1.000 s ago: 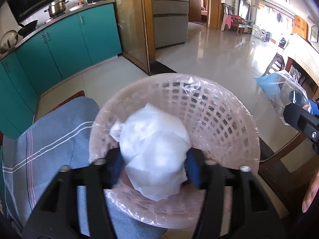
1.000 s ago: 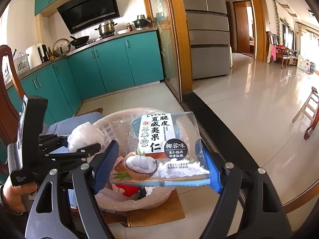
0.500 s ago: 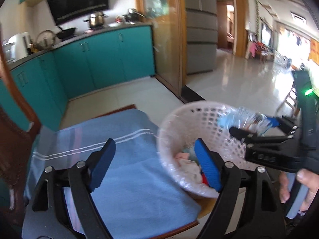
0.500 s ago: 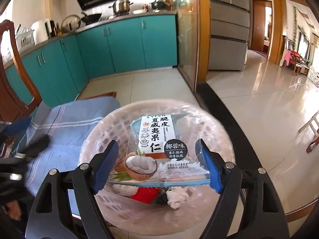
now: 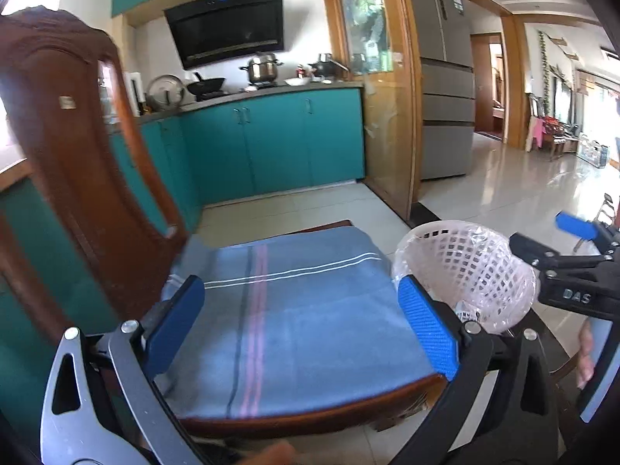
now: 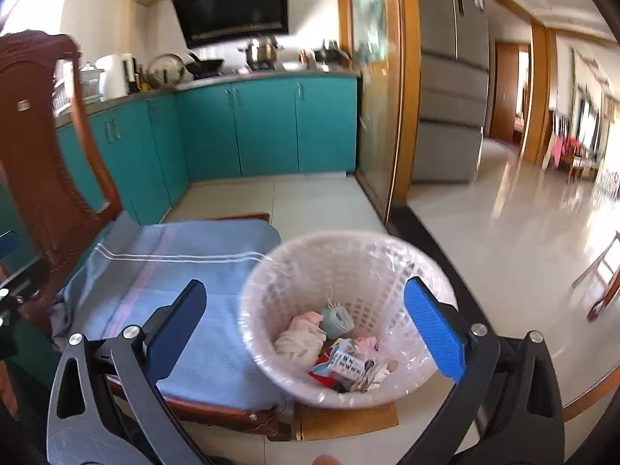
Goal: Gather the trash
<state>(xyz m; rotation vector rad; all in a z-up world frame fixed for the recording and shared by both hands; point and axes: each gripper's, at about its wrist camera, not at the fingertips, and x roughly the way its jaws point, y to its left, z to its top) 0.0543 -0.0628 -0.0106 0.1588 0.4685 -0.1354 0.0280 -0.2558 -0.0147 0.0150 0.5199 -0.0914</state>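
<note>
1. Left wrist view: left gripper [image 5: 306,333] hanging over the blue seat cushion [image 5: 294,310], jaws just opening to full width, gripping nothing; lined basket [image 5: 465,271] sitting beside the chair, contents hidden behind its wall.
2. Right wrist view: right gripper [image 6: 310,329] hovering above the basket [image 6: 271,294], jaws likewise just opening, empty; snack packet [image 6: 350,364] lying inside among tissues, possibly other scraps, blurring.

I count one pink basket [image 6: 348,259] with a heap of trash [image 6: 341,352] too jumbled to number, one wooden chair [image 5: 89,178], one blue cloth [image 5: 294,310] on its seat, and my two hand-held grippers, left [image 5: 302,321] and right [image 6: 306,329].
</note>
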